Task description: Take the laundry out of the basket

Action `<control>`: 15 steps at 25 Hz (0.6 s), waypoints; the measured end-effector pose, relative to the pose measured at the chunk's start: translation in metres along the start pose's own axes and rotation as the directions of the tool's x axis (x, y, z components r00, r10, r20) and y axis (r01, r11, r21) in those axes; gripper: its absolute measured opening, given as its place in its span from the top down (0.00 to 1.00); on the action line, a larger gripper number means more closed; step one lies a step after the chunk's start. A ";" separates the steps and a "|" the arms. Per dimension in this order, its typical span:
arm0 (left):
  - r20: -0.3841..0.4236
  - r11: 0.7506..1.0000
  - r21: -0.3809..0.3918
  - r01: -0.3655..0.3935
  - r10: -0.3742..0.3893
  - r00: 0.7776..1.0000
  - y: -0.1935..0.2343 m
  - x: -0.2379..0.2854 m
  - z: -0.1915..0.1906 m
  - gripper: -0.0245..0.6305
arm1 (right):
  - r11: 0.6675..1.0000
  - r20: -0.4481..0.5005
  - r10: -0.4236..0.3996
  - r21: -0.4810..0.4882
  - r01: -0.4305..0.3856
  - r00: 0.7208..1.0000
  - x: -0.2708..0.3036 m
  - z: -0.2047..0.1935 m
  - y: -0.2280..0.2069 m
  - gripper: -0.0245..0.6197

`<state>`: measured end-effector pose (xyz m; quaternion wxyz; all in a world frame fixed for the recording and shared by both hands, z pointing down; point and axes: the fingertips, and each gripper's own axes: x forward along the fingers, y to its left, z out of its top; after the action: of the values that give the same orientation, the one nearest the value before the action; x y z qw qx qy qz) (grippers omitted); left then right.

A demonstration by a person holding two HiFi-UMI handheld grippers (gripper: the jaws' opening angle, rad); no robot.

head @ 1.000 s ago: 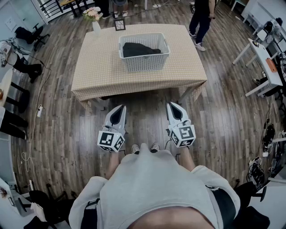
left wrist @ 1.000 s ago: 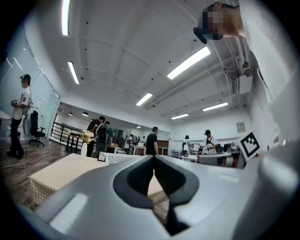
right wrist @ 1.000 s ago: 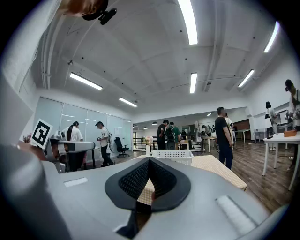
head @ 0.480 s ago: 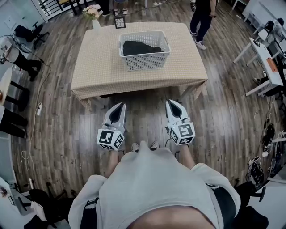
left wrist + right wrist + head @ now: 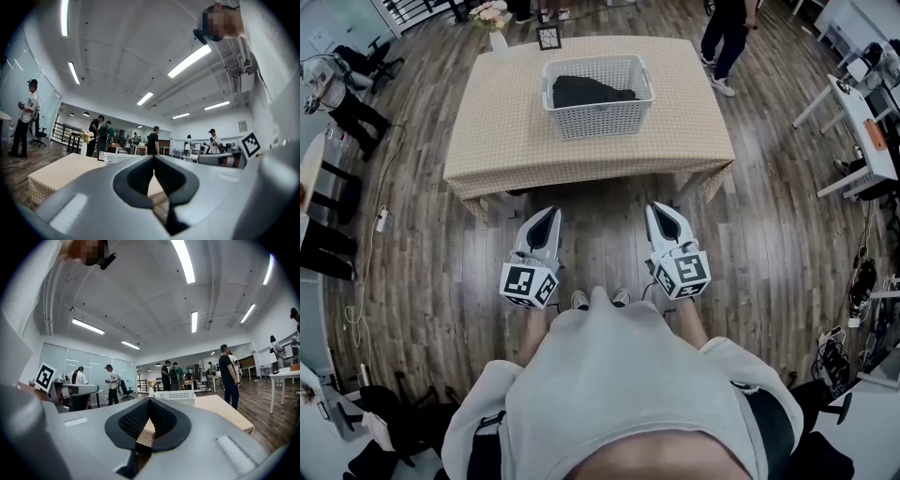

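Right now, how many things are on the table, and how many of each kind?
Basket: 1
Pile of dark laundry: 1
Vase of flowers: 1
Picture frame: 1
Total: 4

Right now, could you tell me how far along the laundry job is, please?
Nothing is out yet: the dark laundry lies in the basket on the table. Nothing is in hand; the left gripper and right gripper are shut, short of the table. Everything is left.

left claw (image 5: 545, 213), right claw (image 5: 660, 207), both closed, empty
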<state>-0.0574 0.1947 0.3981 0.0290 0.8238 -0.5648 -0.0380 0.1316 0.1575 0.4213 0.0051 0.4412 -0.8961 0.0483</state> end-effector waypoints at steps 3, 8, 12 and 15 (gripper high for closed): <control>-0.006 1.000 0.004 -0.010 0.010 1.000 -0.008 0.005 -0.002 0.95 | 1.000 -0.001 0.016 0.001 -0.016 1.000 -0.004 -0.001 -0.008 0.96; -0.008 1.000 0.005 -0.028 0.028 1.000 -0.021 0.013 -0.008 0.95 | 0.999 -0.007 0.038 0.003 -0.038 0.999 -0.009 -0.006 -0.023 0.96; -0.018 0.999 -0.011 -0.046 0.046 0.999 -0.027 0.012 -0.017 0.95 | 0.999 -0.027 0.050 0.006 -0.050 0.998 -0.016 -0.015 -0.027 0.96; -0.019 0.999 -0.016 -0.051 0.051 0.999 -0.030 0.015 -0.021 0.95 | 0.999 -0.034 0.051 0.006 -0.051 0.998 -0.018 -0.019 -0.033 0.96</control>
<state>-0.0221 0.1922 0.4160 0.0417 0.8093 -0.5850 -0.0343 0.1678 0.1532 0.4423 0.0182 0.4171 -0.9068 0.0585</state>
